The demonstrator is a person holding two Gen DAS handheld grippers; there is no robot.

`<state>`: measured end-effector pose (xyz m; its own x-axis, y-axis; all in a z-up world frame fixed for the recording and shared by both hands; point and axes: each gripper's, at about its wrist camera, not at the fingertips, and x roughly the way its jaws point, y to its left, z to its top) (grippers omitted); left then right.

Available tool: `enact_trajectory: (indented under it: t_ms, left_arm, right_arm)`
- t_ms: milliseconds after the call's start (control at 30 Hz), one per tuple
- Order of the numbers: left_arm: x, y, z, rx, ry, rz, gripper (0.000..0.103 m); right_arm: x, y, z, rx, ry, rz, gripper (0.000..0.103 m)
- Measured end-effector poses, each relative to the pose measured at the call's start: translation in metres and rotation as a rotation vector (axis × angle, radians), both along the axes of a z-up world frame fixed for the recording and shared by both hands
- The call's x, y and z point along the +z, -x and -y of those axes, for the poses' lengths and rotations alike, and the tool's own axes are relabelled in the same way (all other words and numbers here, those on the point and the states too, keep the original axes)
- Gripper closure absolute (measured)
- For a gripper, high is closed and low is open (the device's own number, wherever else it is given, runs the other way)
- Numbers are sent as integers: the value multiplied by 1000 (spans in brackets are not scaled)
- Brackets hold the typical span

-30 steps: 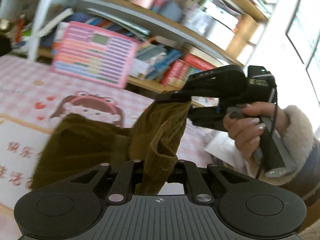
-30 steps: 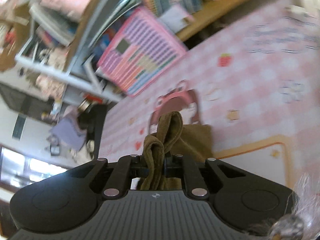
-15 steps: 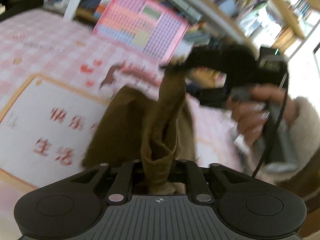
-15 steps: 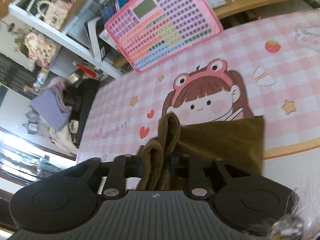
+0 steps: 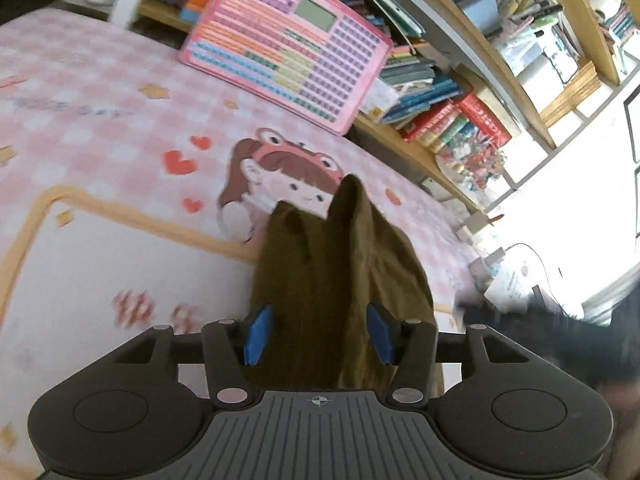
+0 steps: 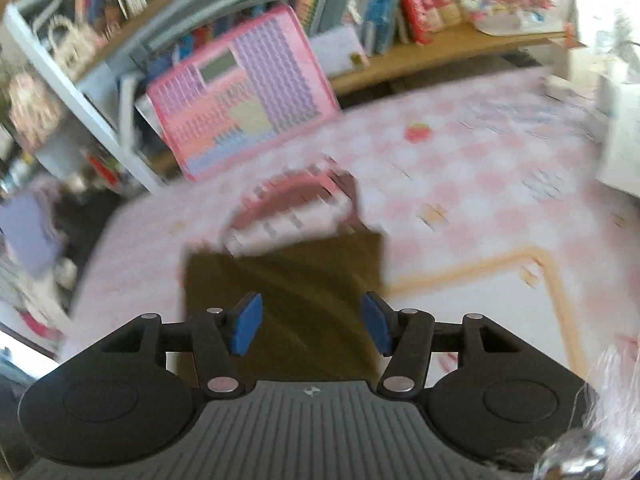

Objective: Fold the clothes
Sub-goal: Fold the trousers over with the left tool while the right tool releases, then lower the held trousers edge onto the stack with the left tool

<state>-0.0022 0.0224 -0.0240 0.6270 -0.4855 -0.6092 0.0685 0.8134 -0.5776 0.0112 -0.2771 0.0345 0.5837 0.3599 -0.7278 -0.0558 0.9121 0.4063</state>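
Nearest in the left wrist view, the left gripper (image 5: pixel 318 334): blue pads (image 5: pixel 256 334) parted, jaws just been opening, olive-brown corduroy garment (image 5: pixel 336 280) loose between them, bunched up in a soft peak rather than pinched. Released, by the look of it, to let the folded edge drop.

Same story for the right gripper (image 6: pixel 310 328): jaws just been opening too, pads (image 6: pixel 246 328) spread clear of the cloth, nothing clenched. Garment (image 6: pixel 288 280) below and ahead of it, flat in a rough rectangle, blurred.

Under the garment, the pink checked cartoon mat (image 5: pixel 120 120), serving as the folding surface; garment's far edge overlapping the frog-hat girl print (image 5: pixel 280 176), near side on the mat's white panel.

Beyond the garment, a pink keyboard toy (image 5: pixel 288 64) leaning against the wooden bookshelf (image 5: pixel 460 92) at the mat's far edge, well apart from the cloth. Fold probably just laid down; smoothing or another fold likely next.
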Motion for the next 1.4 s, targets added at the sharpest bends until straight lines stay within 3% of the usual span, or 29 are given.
enact_trajectory:
  t_ms: [100,133,167,200,300,367,433,467,533,667,800,867,933,1100,1233,1400]
  left_arm:
    - [3,-18,12,-38,-25,18,55]
    - [6,-20,15,-54,-45,37,63]
    - [11,-21,20,-86,-61,72,88]
    - [18,-20,25,-125,-75,108,98]
    - [44,-8,36,-205,-109,264,98]
    - [53,-11,37,-213,-118,297,97]
    - [33,-29,28,-168,-141,210,97]
    - [11,-43,22,-133,-169,97,97]
    - [-21,-54,10,-99,-146,-25,94]
    - [-23,-52,2,-87,-82,-3,89]
    - [-9,-45,-7,-59,-86,28,80]
    - [-3,-41,-11,-56,-68,51,63]
    - [3,-39,-12,-54,-54,81,60]
    - [18,-54,9,-71,-112,163,60]
    - [20,-57,30,-166,-80,224,68]
    - [-20,-73,54,-215,-183,76,83]
  right_arm:
    - [-21,22,5,-33,14,-55,50]
    - [-29,27,6,-49,8,-72,50]
    - [-33,31,4,-60,8,-78,50]
    - [-36,33,2,-68,12,-79,49]
    - [-41,40,-4,-93,24,-76,49]
    - [-37,40,-9,-98,30,-51,49]
    - [-37,37,-15,-100,36,-41,49]
    - [-37,35,-19,-101,39,-38,49]
    - [-45,32,-26,-84,47,-54,41]
    - [-59,28,-31,-93,61,-75,39]
    - [-57,29,-29,-97,48,-71,39]
    - [-53,31,-30,-92,37,-59,39]
    - [-50,32,-29,-87,13,-54,39]
    - [-49,32,-30,-78,3,-62,39]
    - [-53,30,-32,-77,12,-76,38]
    - [-58,28,-32,-89,15,-84,38]
